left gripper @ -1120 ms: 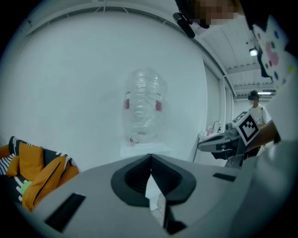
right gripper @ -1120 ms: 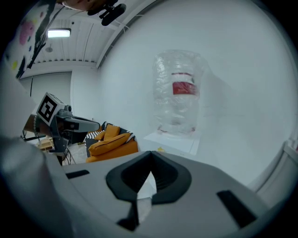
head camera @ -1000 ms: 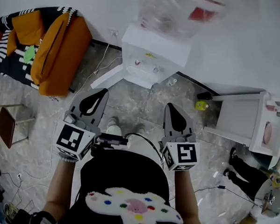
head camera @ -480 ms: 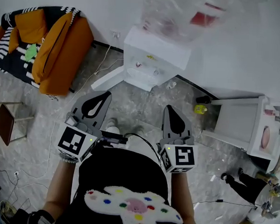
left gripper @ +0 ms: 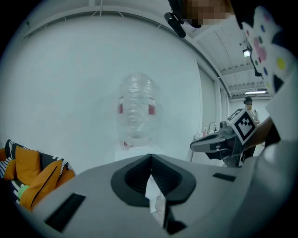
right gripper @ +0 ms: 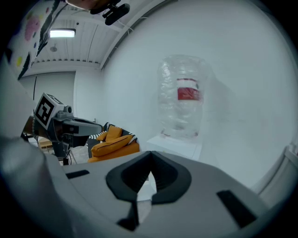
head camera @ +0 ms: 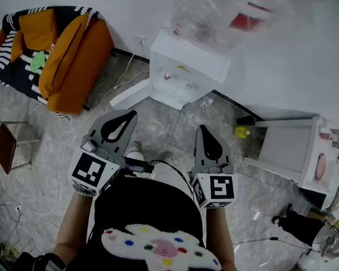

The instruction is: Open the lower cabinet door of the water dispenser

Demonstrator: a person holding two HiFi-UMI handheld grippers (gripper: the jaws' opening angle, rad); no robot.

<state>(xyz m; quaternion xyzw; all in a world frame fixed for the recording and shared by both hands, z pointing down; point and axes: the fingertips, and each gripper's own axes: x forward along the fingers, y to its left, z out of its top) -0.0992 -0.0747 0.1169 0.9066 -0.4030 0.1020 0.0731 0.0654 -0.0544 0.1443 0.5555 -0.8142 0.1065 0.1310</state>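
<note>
Left gripper is pinched fully together with nothing in it, just hanging over the floor. The water dispenser sits straight ahead against the wall, well apart from both grippers, lower cabinet door swung out to the left. Right gripper, same deal: jaws together, empty.

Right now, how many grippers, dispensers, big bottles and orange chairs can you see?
grippers: 2, the left gripper and the right gripper
dispenser: 1
bottle: 1
orange chair: 1
total: 5
</note>
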